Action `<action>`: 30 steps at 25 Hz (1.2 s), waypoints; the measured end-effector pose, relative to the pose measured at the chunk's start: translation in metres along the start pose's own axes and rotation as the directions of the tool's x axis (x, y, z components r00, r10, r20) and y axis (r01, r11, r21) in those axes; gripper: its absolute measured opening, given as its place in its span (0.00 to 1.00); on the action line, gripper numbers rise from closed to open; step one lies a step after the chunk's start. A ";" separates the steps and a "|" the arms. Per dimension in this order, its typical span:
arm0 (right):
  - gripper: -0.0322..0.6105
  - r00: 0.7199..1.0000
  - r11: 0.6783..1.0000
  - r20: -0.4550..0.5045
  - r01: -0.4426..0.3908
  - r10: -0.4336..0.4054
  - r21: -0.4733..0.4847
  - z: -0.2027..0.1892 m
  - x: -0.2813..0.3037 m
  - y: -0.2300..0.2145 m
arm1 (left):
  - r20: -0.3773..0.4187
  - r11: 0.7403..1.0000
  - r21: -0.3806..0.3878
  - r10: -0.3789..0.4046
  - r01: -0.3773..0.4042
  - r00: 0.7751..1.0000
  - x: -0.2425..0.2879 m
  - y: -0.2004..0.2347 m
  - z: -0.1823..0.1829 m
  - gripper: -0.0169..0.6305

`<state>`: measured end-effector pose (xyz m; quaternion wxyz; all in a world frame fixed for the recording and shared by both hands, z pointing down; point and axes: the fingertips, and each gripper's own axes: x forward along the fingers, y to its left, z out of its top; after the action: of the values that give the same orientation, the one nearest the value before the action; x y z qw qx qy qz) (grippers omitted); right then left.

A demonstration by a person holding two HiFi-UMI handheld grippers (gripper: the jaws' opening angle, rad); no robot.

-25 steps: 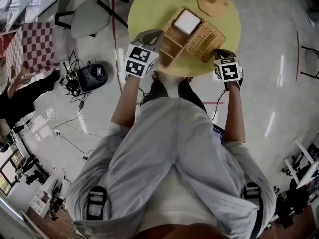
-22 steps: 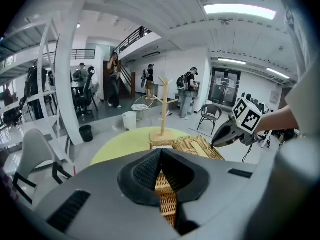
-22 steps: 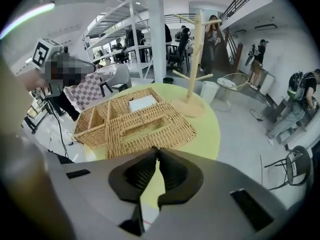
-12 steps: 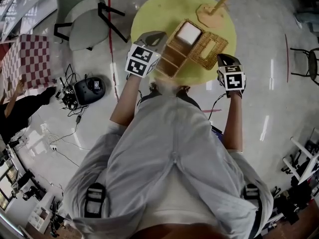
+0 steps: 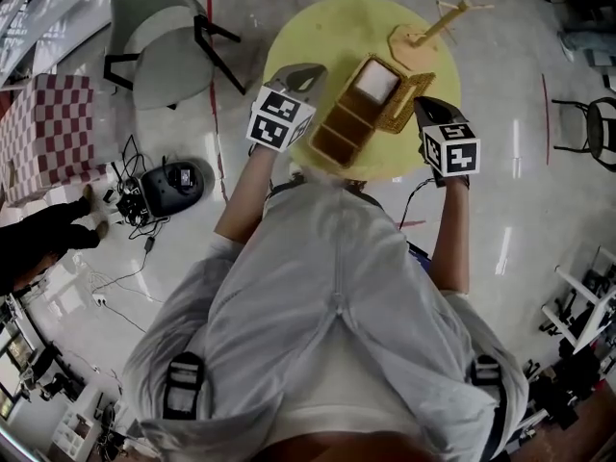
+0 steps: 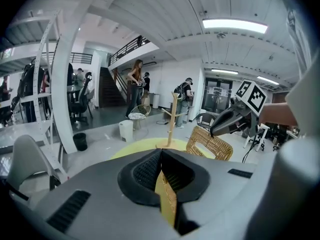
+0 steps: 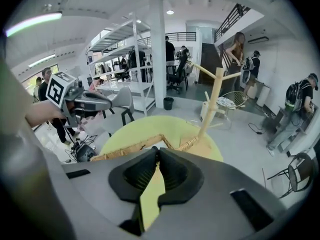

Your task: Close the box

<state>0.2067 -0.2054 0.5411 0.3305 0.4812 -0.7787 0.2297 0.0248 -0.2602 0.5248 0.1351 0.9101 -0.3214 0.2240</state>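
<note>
Left tongs pinch the wicker box wall — right tongs clamp its raised lid — on the yellow counter.

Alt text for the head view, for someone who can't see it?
From above: a person in grey stands at a round yellow table, the left gripper beside an open wicker box, the right gripper at its lid, which stands raised on edge. A wooden stand is beyond.
</note>
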 end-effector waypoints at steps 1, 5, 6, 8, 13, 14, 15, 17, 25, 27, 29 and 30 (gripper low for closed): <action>0.12 1.000 1.000 0.009 -0.005 0.005 0.000 0.007 0.005 0.006 | 0.001 1.000 -0.002 -0.003 0.003 1.000 -0.001 0.005 -0.001 0.07; 0.12 0.999 1.000 0.034 -0.013 0.014 -0.023 0.030 0.029 0.023 | -0.003 1.000 -0.011 -0.011 0.011 1.000 -0.002 0.018 -0.005 0.07; 0.12 0.999 0.999 0.036 -0.018 0.019 -0.034 0.035 0.036 0.027 | -0.006 1.000 -0.014 -0.013 0.013 1.000 -0.002 0.020 -0.007 0.07; 0.12 0.999 0.998 0.035 -0.032 0.034 -0.051 0.041 0.051 0.035 | -0.011 1.000 -0.020 -0.017 0.017 1.000 -0.001 0.025 -0.010 0.07; 0.12 0.998 0.997 0.019 -0.056 0.057 -0.057 0.050 0.094 0.052 | -0.024 0.999 -0.026 -0.023 0.022 0.999 -0.006 0.037 -0.020 0.07; 0.12 0.998 0.997 0.009 -0.055 0.055 -0.061 0.049 0.104 0.055 | -0.027 0.999 -0.028 -0.025 0.024 0.999 -0.007 0.040 -0.023 0.07; 0.12 0.999 0.997 -0.004 -0.052 0.052 -0.065 0.048 0.114 0.058 | -0.032 0.999 -0.029 -0.027 0.026 0.999 -0.008 0.042 -0.026 0.07; 0.12 0.998 0.996 -0.038 -0.045 0.043 -0.071 0.042 0.135 0.063 | -0.043 0.999 -0.033 -0.032 0.030 0.999 -0.010 0.048 -0.033 0.07; 0.12 0.990 0.998 -0.141 0.021 -0.030 -0.066 0.022 0.181 0.068 | -0.065 0.998 -0.051 -0.038 0.034 0.997 -0.021 0.075 -0.051 0.07; 0.12 0.988 0.998 -0.152 0.030 -0.039 -0.062 0.017 0.187 0.069 | -0.067 0.998 -0.053 -0.039 0.035 0.997 -0.023 0.078 -0.055 0.07; 0.12 0.987 0.997 -0.156 0.041 -0.050 -0.061 0.012 0.194 0.070 | -0.071 0.998 -0.052 -0.042 0.038 0.997 -0.023 0.082 -0.062 0.07; 0.12 0.986 0.997 -0.154 0.047 -0.056 -0.058 0.009 0.197 0.070 | -0.074 0.998 -0.050 -0.043 0.040 0.996 -0.023 0.083 -0.066 0.07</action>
<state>0.0776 -0.2993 0.6772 0.4092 0.4727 -0.7438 0.2365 -0.0657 -0.2849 0.5791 0.1737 0.9040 -0.3024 0.2472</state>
